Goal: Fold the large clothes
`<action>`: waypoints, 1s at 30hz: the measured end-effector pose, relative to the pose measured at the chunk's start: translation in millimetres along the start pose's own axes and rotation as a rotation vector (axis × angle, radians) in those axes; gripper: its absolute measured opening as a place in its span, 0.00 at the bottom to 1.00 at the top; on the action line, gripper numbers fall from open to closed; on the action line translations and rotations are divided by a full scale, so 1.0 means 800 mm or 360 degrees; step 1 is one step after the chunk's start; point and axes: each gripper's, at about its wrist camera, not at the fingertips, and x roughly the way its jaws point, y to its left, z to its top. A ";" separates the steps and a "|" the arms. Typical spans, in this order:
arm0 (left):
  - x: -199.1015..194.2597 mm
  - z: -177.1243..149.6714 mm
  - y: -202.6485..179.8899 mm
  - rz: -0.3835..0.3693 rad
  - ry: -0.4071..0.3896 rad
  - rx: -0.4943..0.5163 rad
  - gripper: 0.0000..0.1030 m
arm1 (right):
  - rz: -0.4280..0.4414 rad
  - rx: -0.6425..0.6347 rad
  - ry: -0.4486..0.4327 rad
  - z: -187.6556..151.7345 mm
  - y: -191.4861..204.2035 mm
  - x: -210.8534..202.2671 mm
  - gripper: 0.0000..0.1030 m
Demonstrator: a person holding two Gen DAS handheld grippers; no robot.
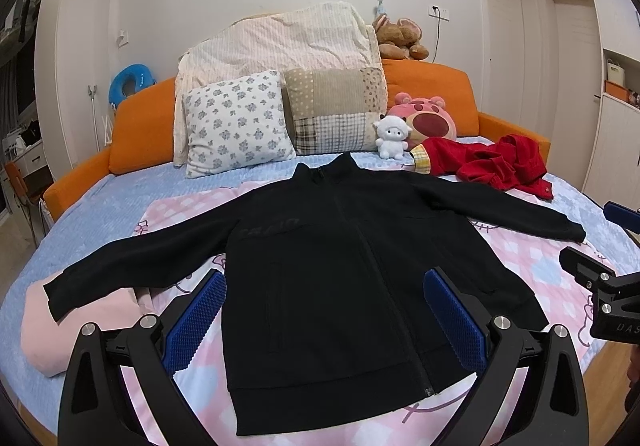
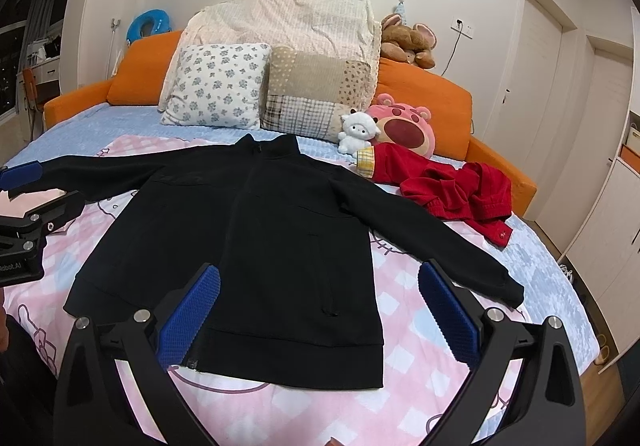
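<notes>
- Black fleece, the jacket (image 1: 332, 286) lies flat and face up on the pink checked blanket (image 1: 516, 258) of the bed (image 1: 100, 202), zip closed, collar toward the pillows, hem toward both cameras.
- Its long axis runs straight away from the person, hem near, collar far; the two sleeves stretch out sideways across that axis.
- Left sleeve (image 1: 132, 266) ends in a cuff near the bed's left edge, beside a pale pink bundle (image 1: 68, 326).
- Left hand-held gripper (image 1: 324, 322) hangs over the hem with its blue pads spread wide, pinching nothing; the jacket body lies directly ahead and below it.
- Right hand-held gripper (image 2: 318, 318) hovers likewise spread and empty, just right of the zip line, with the hem under its left pad.
- Right sleeve (image 2: 432, 242) runs out past that gripper's right pad, cuff near the blanket's right side.
- Judged from this, each sleeve is nearer its own-side gripper, so a first fold would likely bring a sleeve inward across the long axis.
- Red garment (image 2: 460, 190) lies crumpled well beyond the right sleeve, apart from the jacket.
</notes>
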 end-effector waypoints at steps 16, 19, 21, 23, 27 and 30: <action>0.003 -0.005 0.000 -0.0016 0.0006 0.0002 0.97 | 0.0006 0.0019 0.0002 0.003 -0.009 -0.002 0.95; 0.005 -0.005 -0.002 -0.0030 0.0022 -0.0004 0.97 | 0.0011 0.0019 0.0010 0.003 -0.009 -0.001 0.95; 0.005 -0.007 -0.004 -0.0030 0.0023 -0.0008 0.97 | 0.0012 0.0020 0.0014 0.003 -0.009 -0.001 0.95; 0.006 -0.006 -0.002 -0.0027 0.0026 -0.0003 0.97 | 0.0012 0.0020 0.0013 0.003 -0.009 0.000 0.96; 0.006 -0.005 0.000 -0.0043 0.0037 -0.0014 0.97 | 0.0014 0.0024 0.0013 0.002 -0.009 0.000 0.95; 0.006 -0.004 0.002 -0.0044 0.0042 -0.0020 0.97 | 0.0017 0.0029 0.0013 0.002 -0.008 0.000 0.96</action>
